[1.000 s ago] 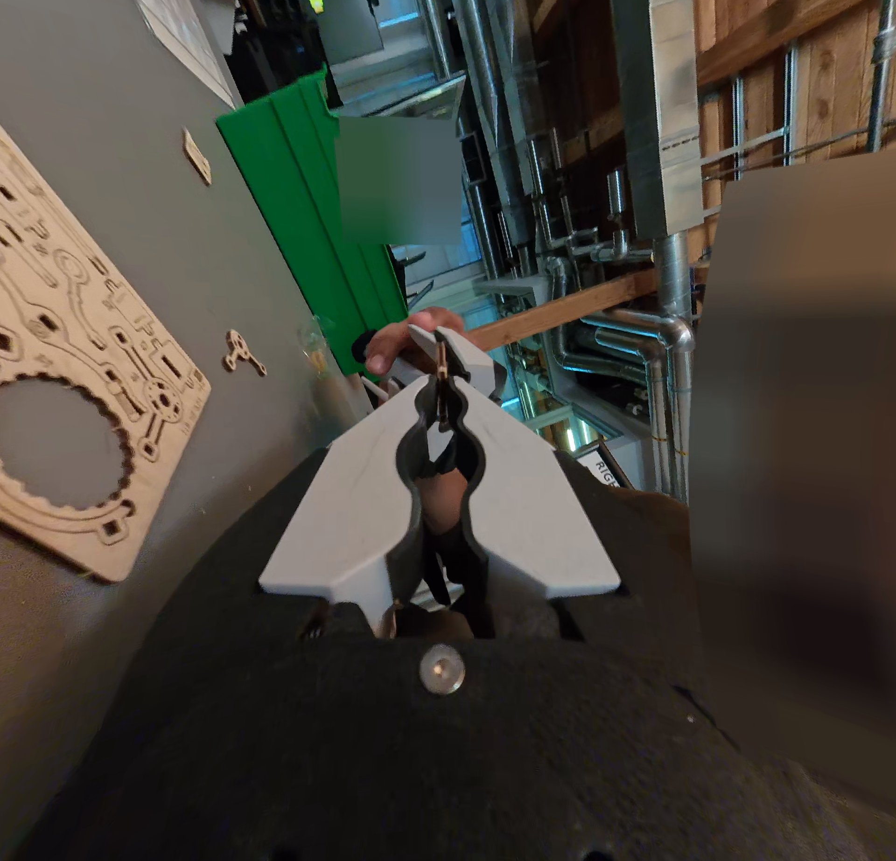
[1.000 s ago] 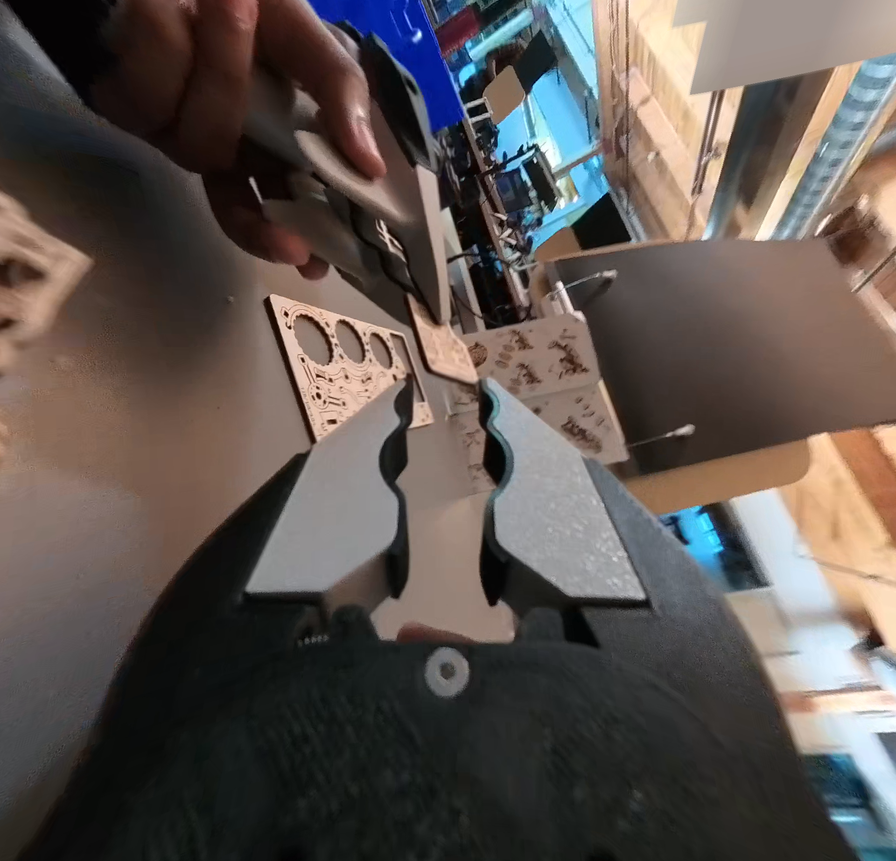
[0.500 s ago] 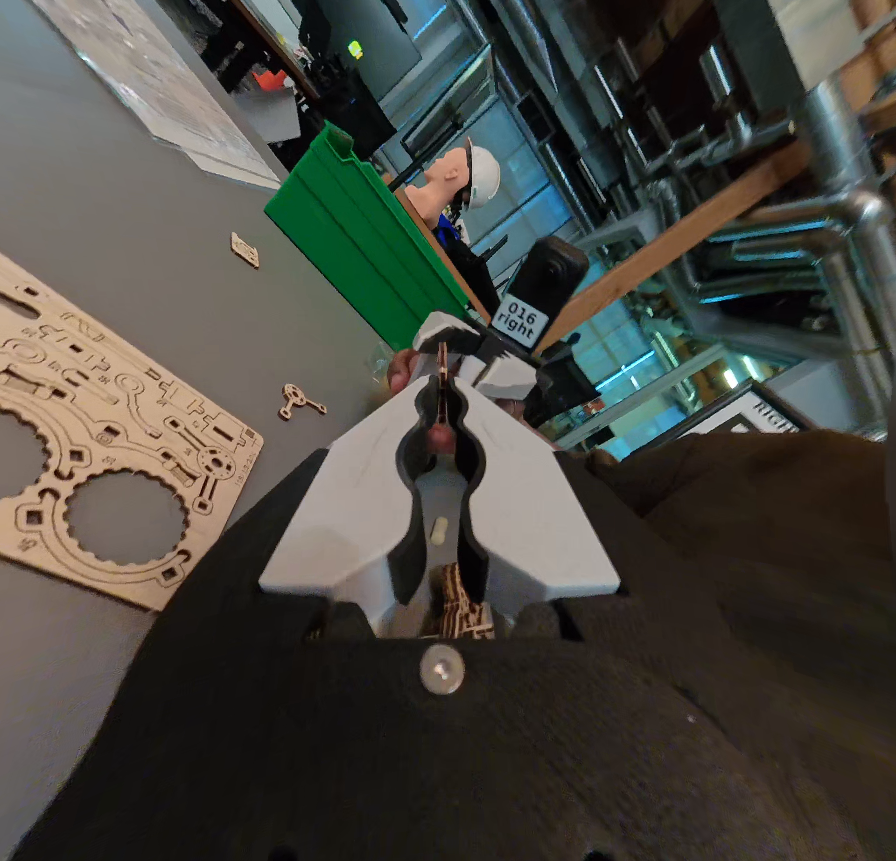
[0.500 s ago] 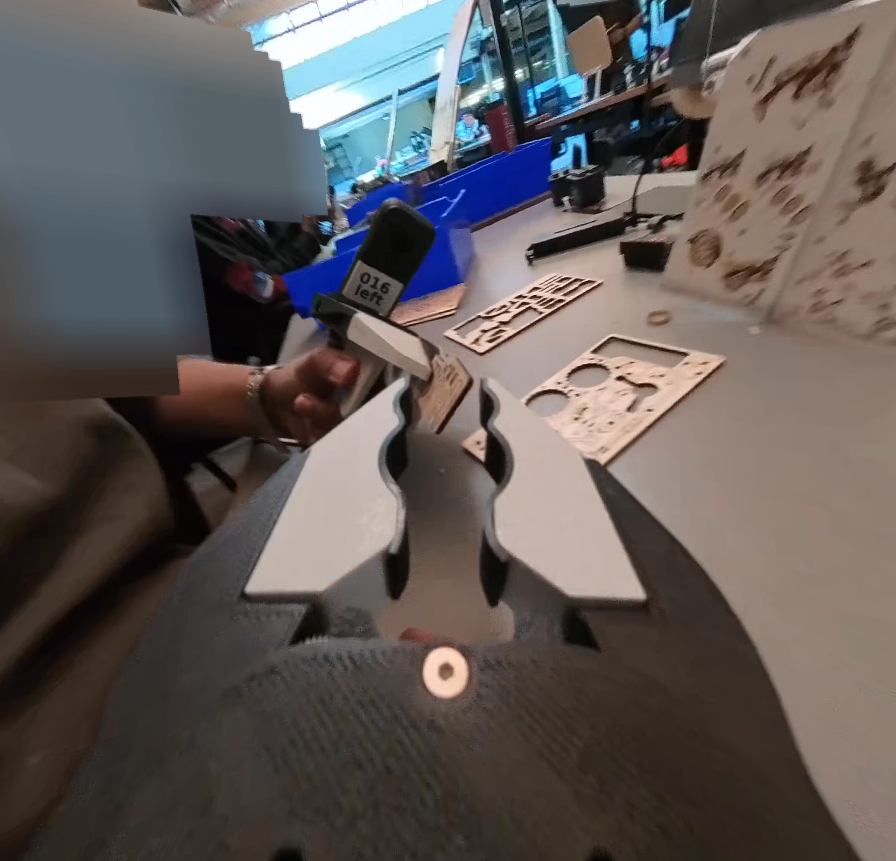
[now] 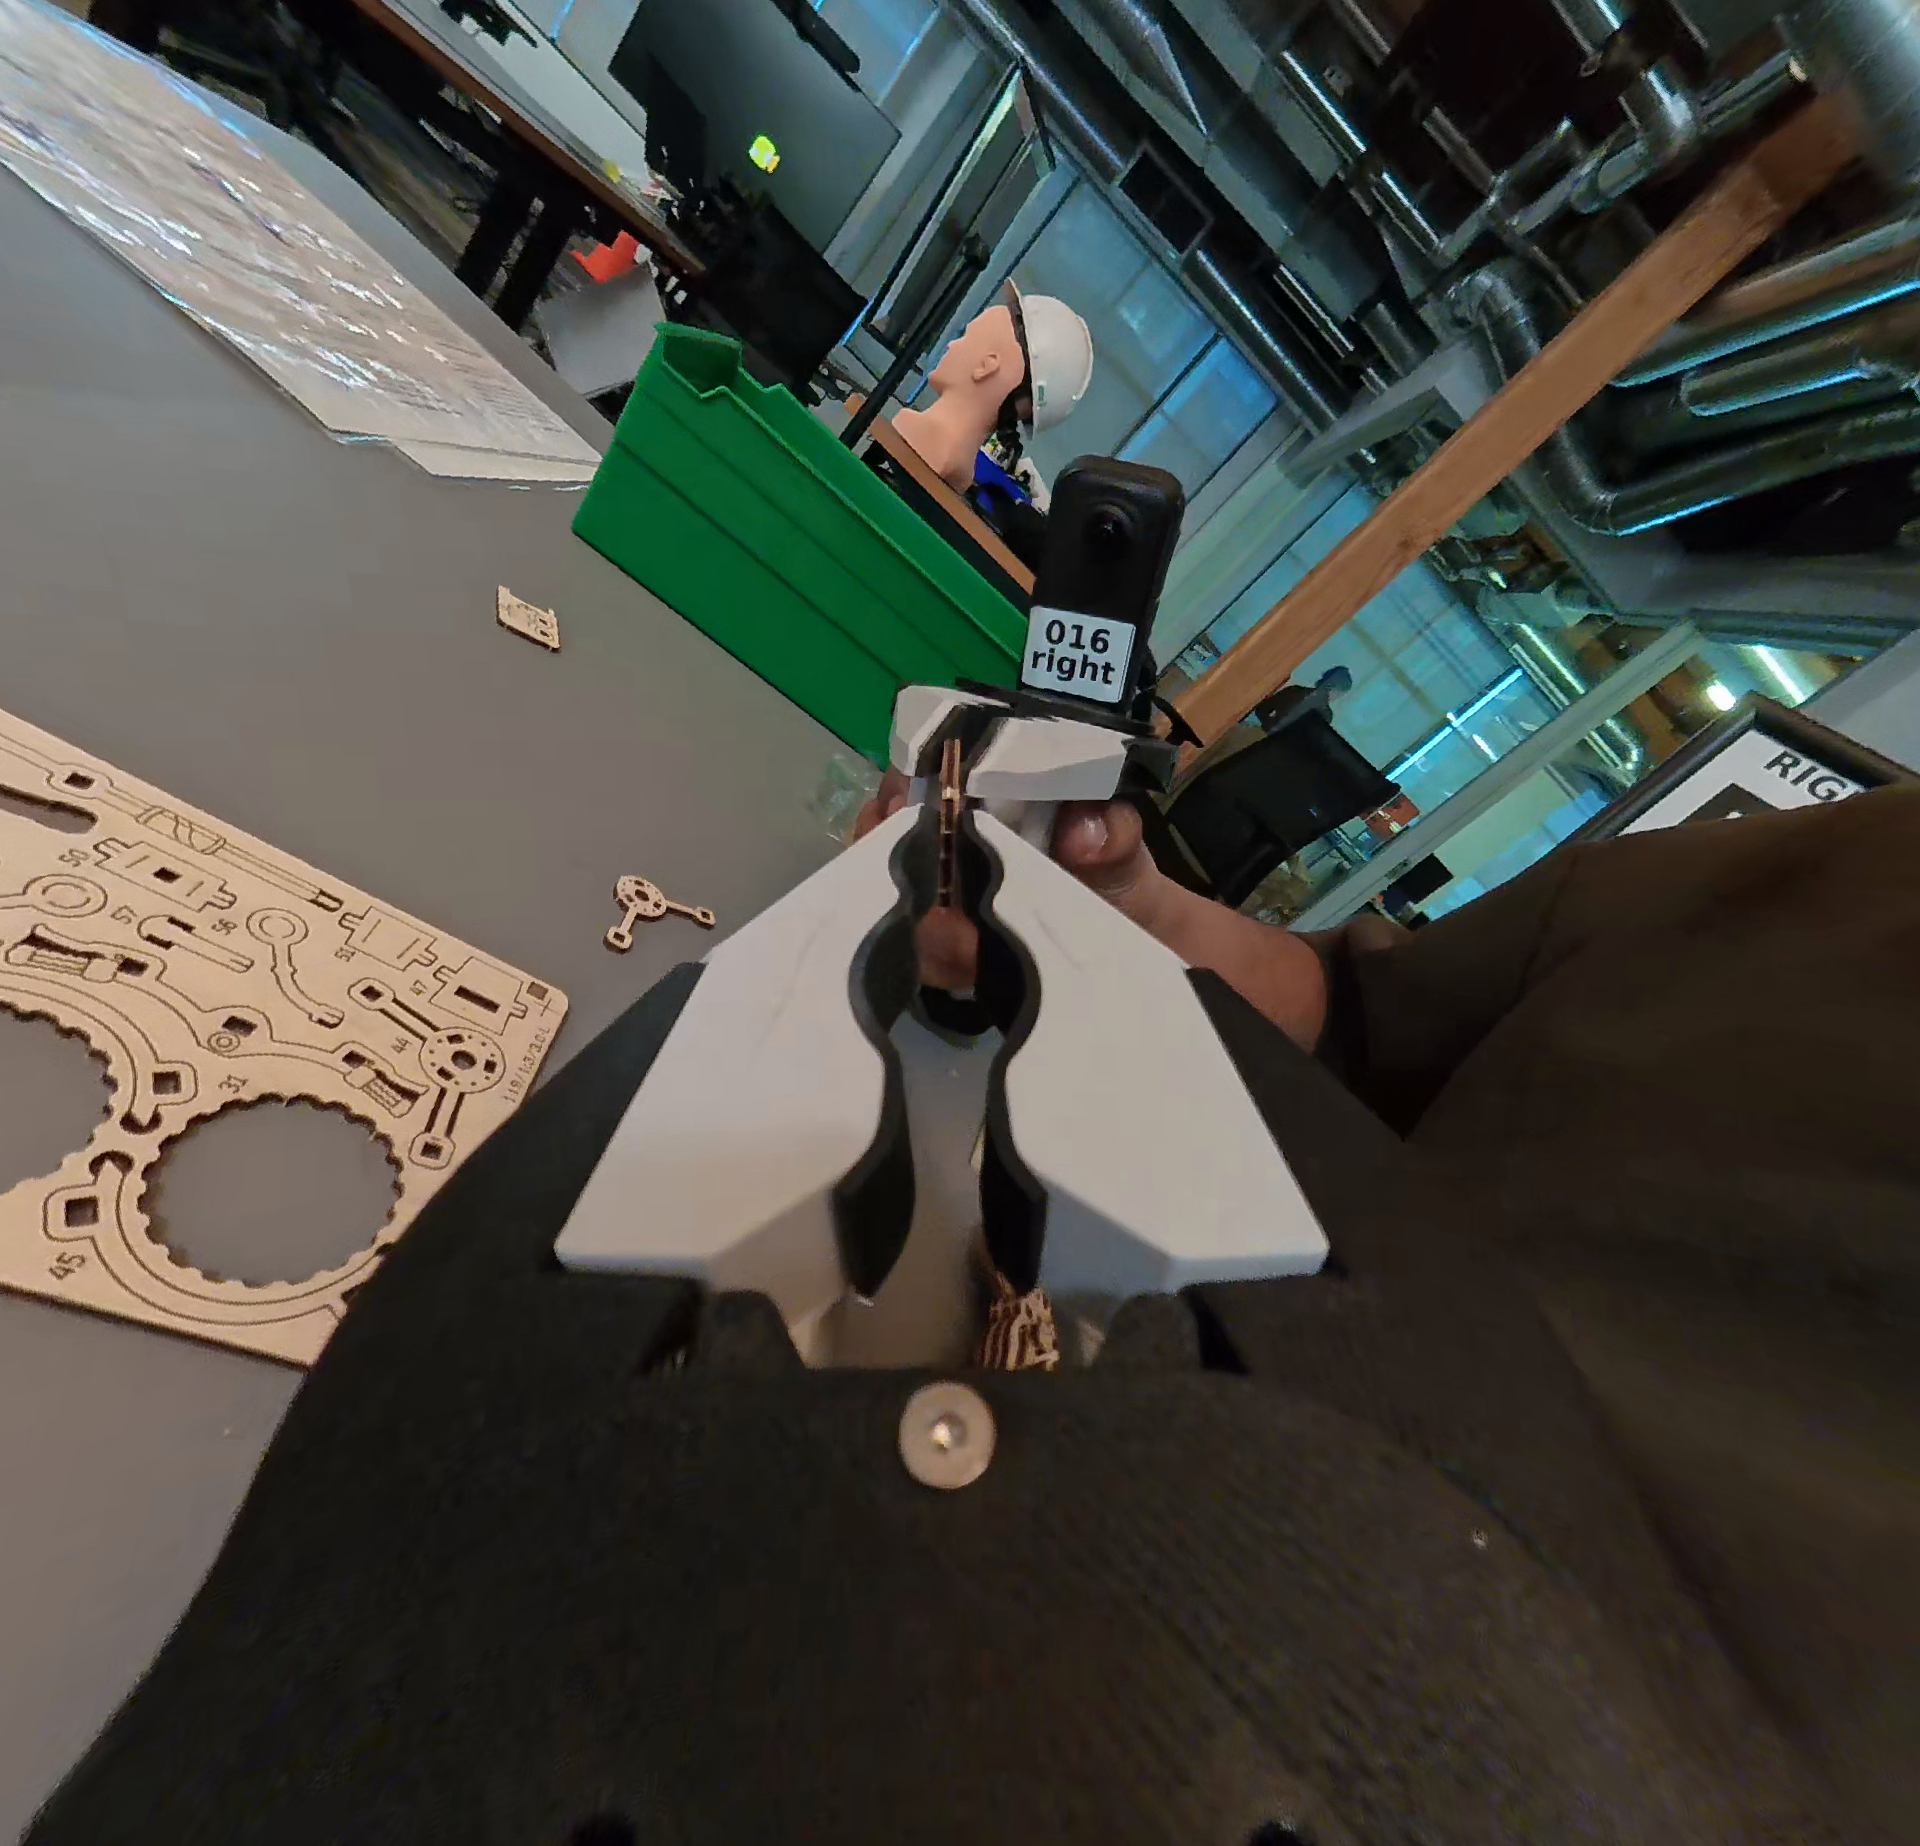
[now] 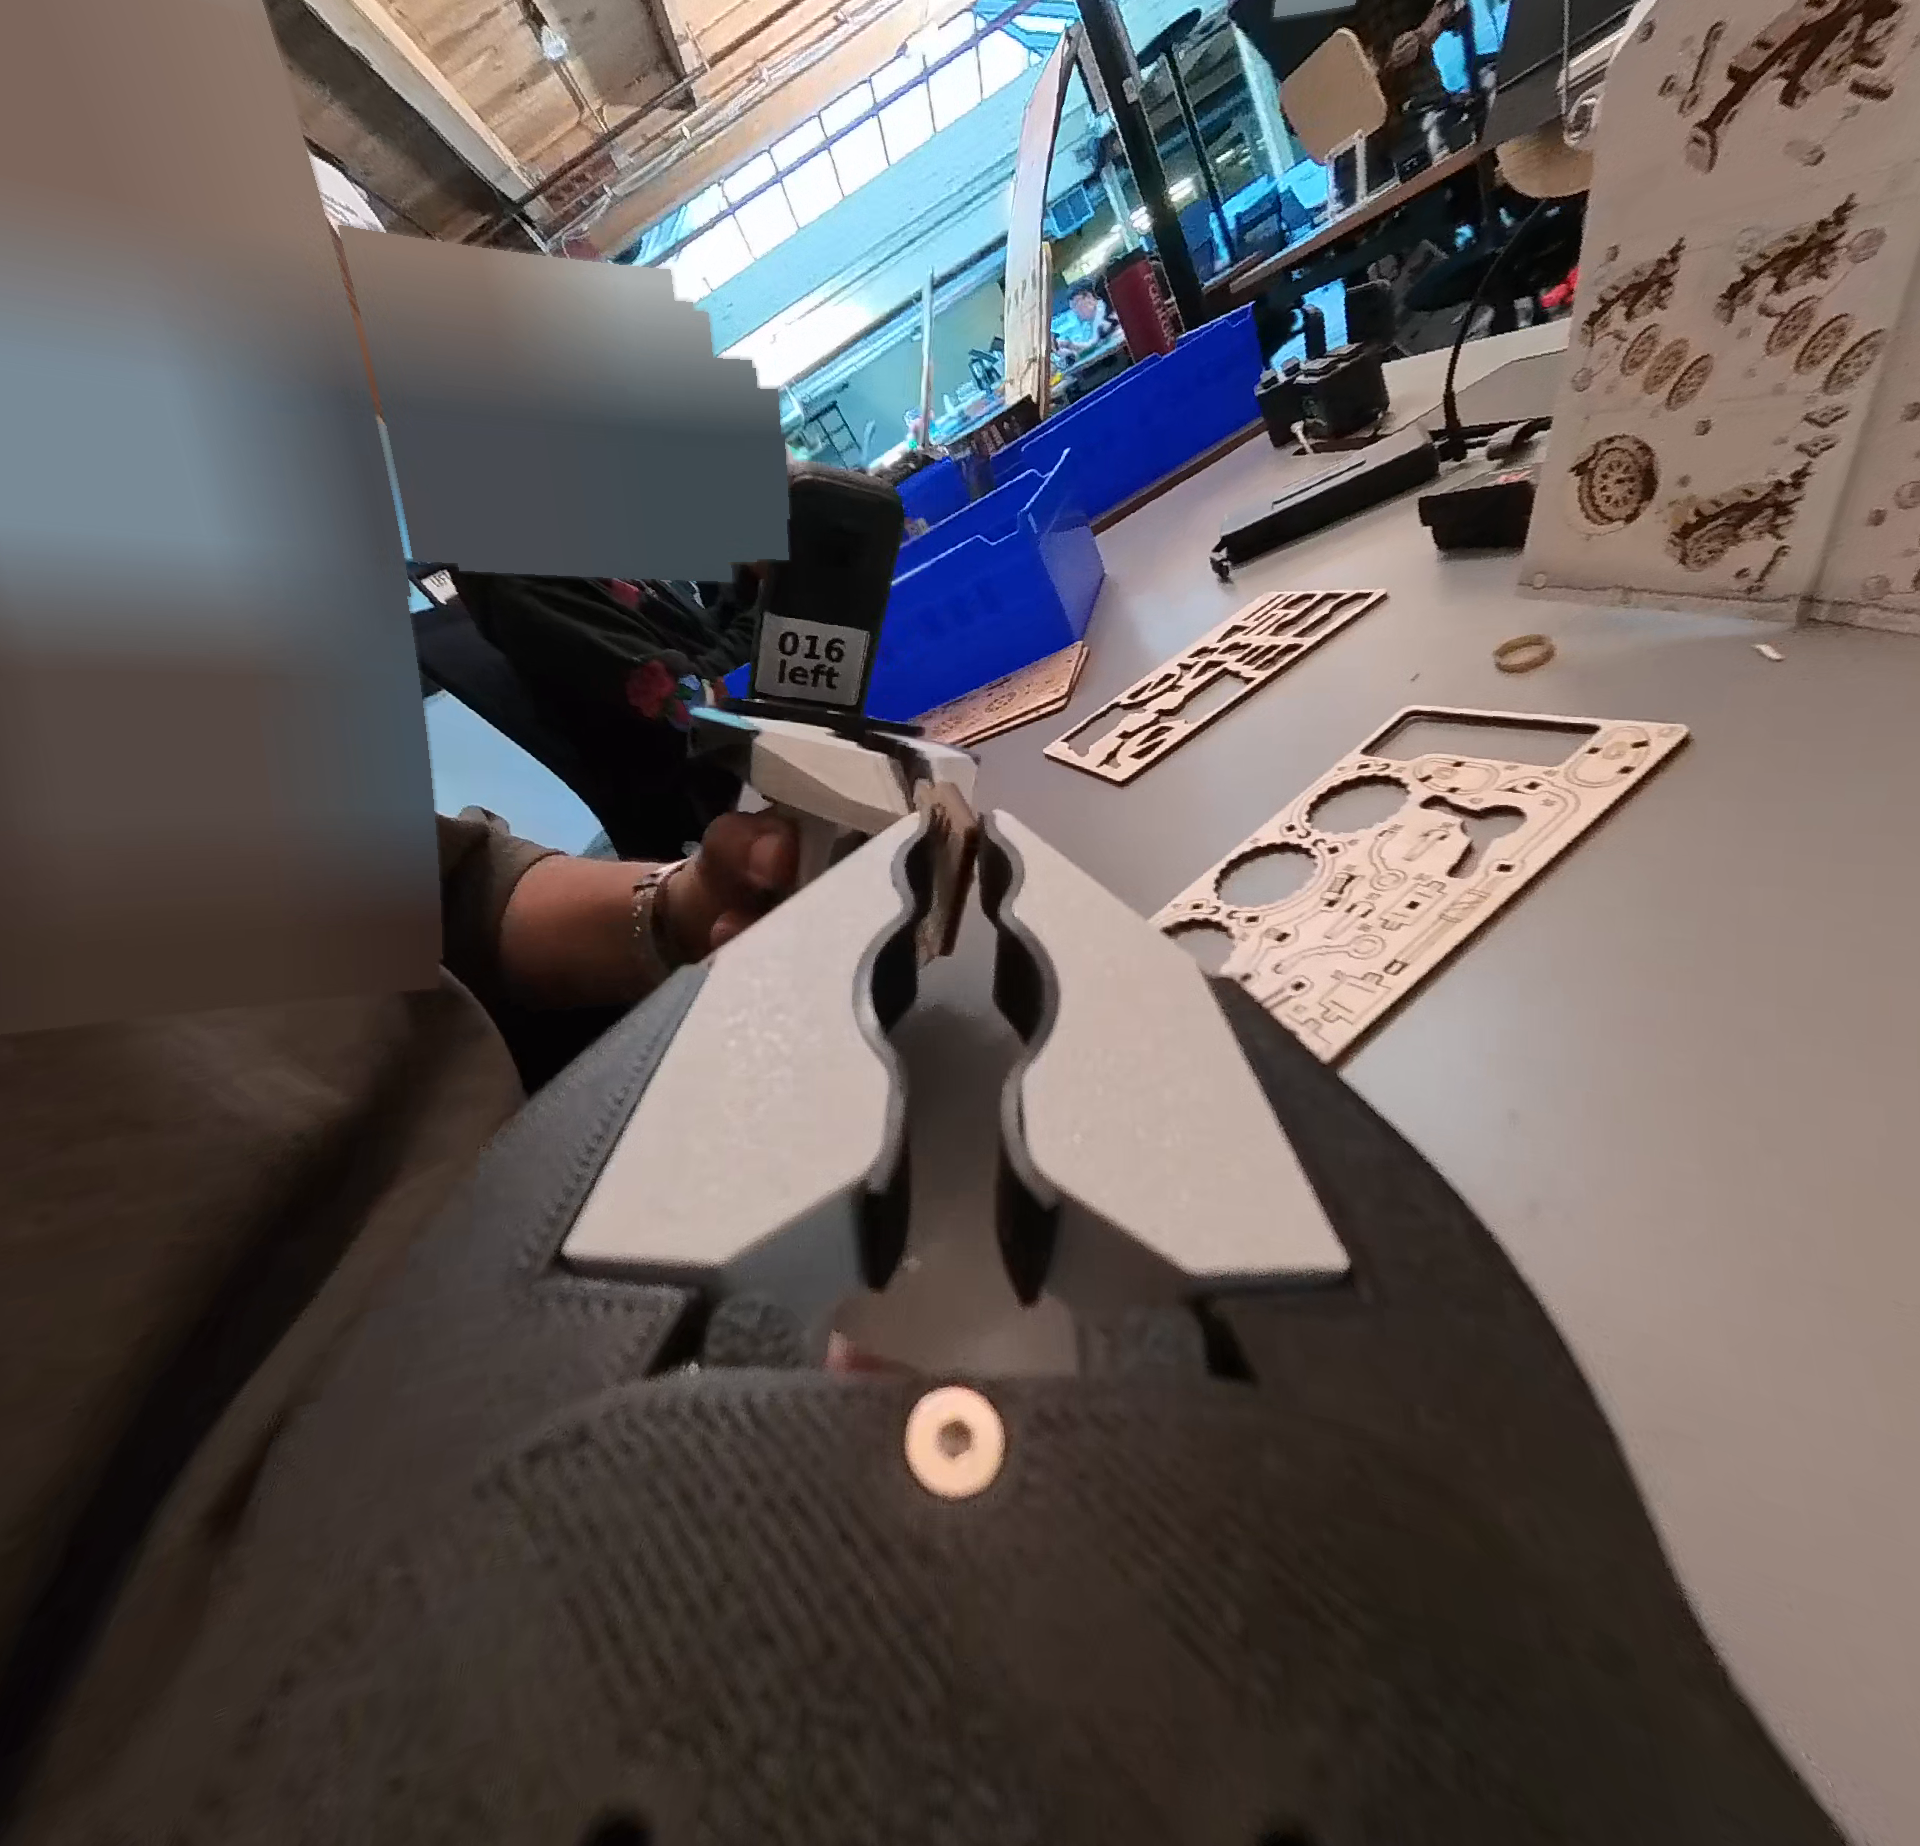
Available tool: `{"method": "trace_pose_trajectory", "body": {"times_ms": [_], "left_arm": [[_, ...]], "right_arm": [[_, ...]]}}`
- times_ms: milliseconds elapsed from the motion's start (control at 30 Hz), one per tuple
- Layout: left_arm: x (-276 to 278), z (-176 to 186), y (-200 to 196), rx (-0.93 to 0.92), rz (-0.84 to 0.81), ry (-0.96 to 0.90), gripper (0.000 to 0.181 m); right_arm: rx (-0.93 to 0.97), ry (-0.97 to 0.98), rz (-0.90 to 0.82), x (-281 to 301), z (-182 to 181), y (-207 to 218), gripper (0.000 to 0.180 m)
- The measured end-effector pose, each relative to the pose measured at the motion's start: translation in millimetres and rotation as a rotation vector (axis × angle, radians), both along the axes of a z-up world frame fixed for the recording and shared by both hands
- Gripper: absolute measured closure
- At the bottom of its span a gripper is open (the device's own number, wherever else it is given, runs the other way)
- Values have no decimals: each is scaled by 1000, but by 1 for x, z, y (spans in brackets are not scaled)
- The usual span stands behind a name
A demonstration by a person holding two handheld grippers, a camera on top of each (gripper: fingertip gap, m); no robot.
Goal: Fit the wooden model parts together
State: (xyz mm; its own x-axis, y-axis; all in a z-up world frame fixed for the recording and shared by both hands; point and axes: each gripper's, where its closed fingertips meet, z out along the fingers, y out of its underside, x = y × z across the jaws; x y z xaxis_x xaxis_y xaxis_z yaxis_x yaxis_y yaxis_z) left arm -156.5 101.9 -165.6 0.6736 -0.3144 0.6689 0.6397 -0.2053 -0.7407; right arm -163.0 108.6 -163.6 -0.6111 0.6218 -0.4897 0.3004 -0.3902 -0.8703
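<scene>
A: Item one, left tool [image 5: 948, 828]?
B: Clenched on a thin wooden part [image 5: 948, 840], edge-on, raised above the grey counter [image 5: 312, 674].
A: Right tool [image 6: 951, 840]?
B: Fingers narrowed around that wooden part (contact unclear, cannot tell grip).
A: Loose stock?
B: Punched plywood sheet [image 5: 218, 1058] near left; small wheel-ended piece [image 5: 655, 911] beside it; green bin [image 5: 790, 560] far.

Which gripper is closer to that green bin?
Right. The right gripper is up beside the green bin, while the left gripper sits just behind it, meeting it tip to tip over a wooden piece.
</scene>
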Motion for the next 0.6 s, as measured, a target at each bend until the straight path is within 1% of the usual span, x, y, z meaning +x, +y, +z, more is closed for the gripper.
{"method": "trace_pose_trajectory", "body": {"times_ms": [133, 367, 600], "left_arm": [[1, 2, 0, 6, 12, 30, 181], [1, 2, 0, 9, 36, 92, 181], [4, 7, -1, 24, 104, 315, 181]], "right_arm": [[-53, -10, 16, 0, 2, 0, 175], [-48, -14, 22, 1, 2, 1, 175], [-51, -26, 65, 3, 4, 0, 175]]}}
